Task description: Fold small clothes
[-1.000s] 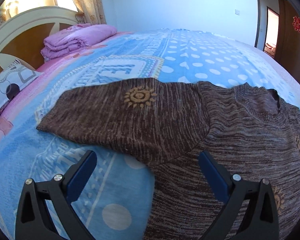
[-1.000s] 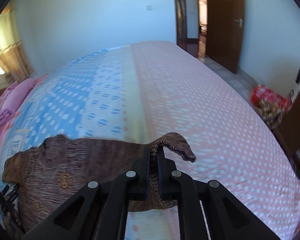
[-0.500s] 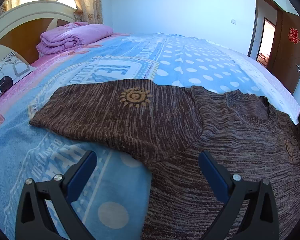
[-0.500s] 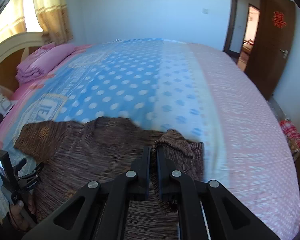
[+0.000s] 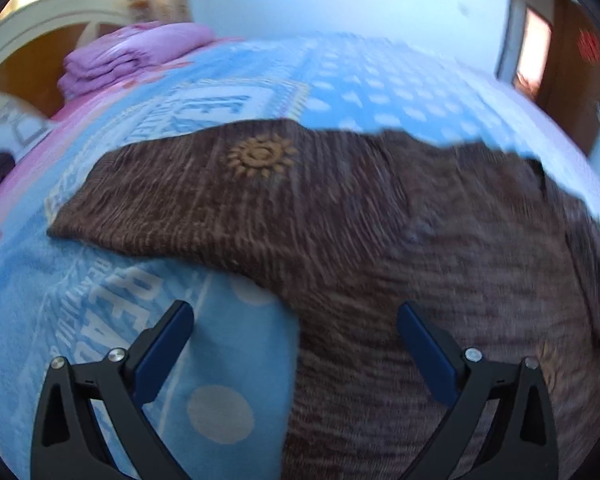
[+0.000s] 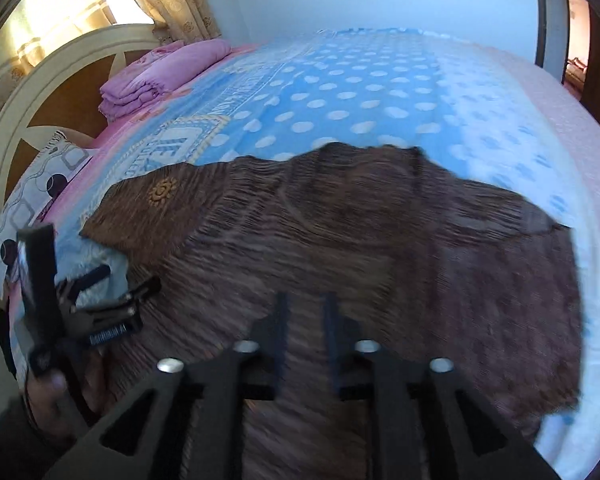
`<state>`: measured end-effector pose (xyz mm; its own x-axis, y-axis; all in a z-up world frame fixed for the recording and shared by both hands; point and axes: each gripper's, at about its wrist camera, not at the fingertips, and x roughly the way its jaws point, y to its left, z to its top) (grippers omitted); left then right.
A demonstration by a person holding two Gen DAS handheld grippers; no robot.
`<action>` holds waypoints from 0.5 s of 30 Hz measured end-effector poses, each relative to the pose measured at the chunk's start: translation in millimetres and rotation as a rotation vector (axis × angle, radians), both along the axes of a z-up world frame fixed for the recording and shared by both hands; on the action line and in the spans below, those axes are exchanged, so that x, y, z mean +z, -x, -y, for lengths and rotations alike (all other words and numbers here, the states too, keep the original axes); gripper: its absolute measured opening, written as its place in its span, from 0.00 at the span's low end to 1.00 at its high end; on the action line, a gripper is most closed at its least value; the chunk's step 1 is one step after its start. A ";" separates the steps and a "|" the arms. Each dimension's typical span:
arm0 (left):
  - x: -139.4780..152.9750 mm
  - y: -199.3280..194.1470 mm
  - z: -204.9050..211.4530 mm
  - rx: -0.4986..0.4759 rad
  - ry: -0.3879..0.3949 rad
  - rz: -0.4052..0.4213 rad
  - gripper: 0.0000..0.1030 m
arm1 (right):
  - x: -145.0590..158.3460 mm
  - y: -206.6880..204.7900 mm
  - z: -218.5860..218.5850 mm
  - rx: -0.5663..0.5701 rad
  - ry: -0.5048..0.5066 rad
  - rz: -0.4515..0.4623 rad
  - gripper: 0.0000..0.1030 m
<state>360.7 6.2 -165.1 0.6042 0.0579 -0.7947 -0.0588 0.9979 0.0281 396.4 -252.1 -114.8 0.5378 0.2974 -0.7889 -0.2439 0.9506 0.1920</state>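
A brown knitted sweater (image 5: 380, 240) with tan sun motifs lies on the bed; its left sleeve (image 5: 204, 192) stretches out to the left. It also shows in the right wrist view (image 6: 360, 240), with its right sleeve folded in over the body. My left gripper (image 5: 294, 316) is open and empty, low over the sweater's left edge near the armpit. It also shows in the right wrist view (image 6: 88, 308) at the far left. My right gripper (image 6: 306, 312) has its jaws slightly apart over the sweater's body, with nothing seen between them; the view is blurred.
The bed has a blue dotted blanket (image 6: 340, 92) that turns pink on the right. A folded purple quilt (image 5: 132, 60) and a patterned pillow (image 6: 32, 196) lie by the headboard (image 6: 60, 92). A brown door (image 5: 580, 68) stands at the far right.
My right gripper carried the right sleeve leftward over the sweater's body and let it go; its jaws have parted. My left gripper stayed open and shifted only slightly.
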 end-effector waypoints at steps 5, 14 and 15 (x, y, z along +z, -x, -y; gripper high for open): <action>42.1 18.8 34.9 -0.077 -0.044 0.056 0.99 | 2.8 53.0 109.6 -0.205 0.033 0.088 0.61; 81.5 -1.9 179.3 -0.311 -0.050 0.051 0.92 | -44.2 104.7 191.5 -0.414 -0.011 0.134 0.66; 79.3 -7.3 189.5 -0.326 -0.038 0.041 0.86 | -50.2 107.1 194.3 -0.415 -0.009 0.142 0.66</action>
<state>368.0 -183.3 -85.8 0.6276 -0.1146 -0.7700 0.2616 0.9626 0.0700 289.3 -446.3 -165.0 0.7161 0.0398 -0.6969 0.1340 0.9720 0.1932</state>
